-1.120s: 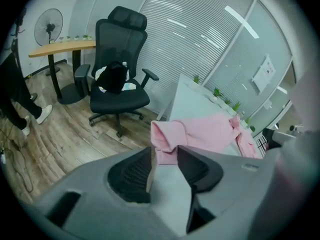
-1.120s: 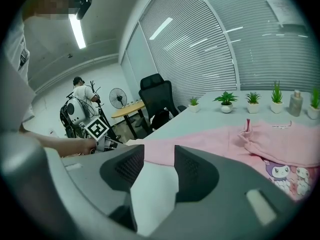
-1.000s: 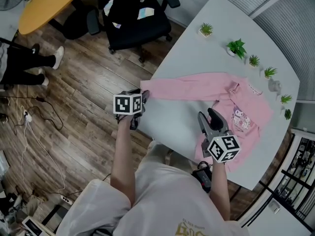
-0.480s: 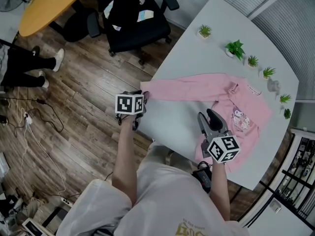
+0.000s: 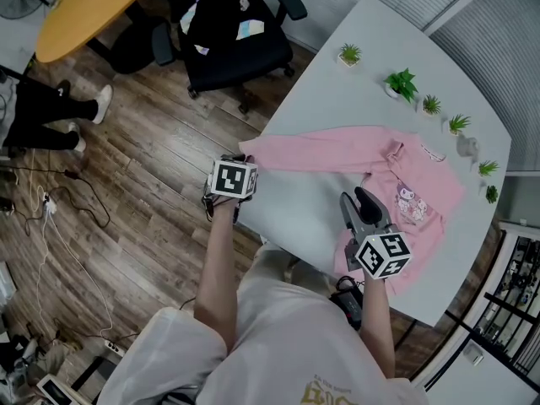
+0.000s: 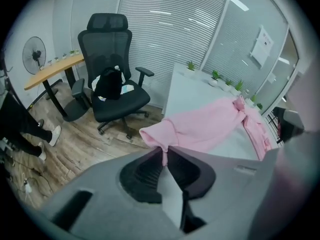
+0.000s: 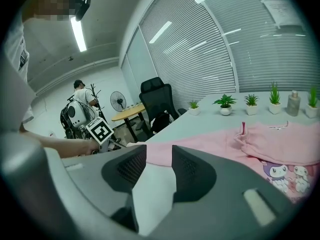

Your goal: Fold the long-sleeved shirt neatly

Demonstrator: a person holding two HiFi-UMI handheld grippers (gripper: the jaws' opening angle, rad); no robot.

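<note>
Already the left gripper (image 6: 164, 158) has its jaws nearly together: they have just been closing, and the pink cuff (image 6: 161, 136) of the sleeve (image 6: 200, 129) is clamped between the pads. This cuff sits at the table's corner nearest the wooden floor, partly over the edge. From there the sleeve runs stretched out across the white table (image 5: 337, 99) toward the body of the shirt (image 5: 422, 192).

The right gripper (image 7: 159, 154) stands with its jaws apart. They have just been closing a little, but only bare table shows between them, so it holds nothing. It hovers over the near edge, just beside the shirt's body.

The body lies front up, with the cartoon print visible, toward the table's right end, and a row of small plants (image 5: 405, 83) stands along the far edge behind it.

As I judge it, the folding is only at its start. One sleeve is gripped but not yet laid over the body, and I see no finished fold. The second sleeve, the sides and the final halving are all left to do.
</note>
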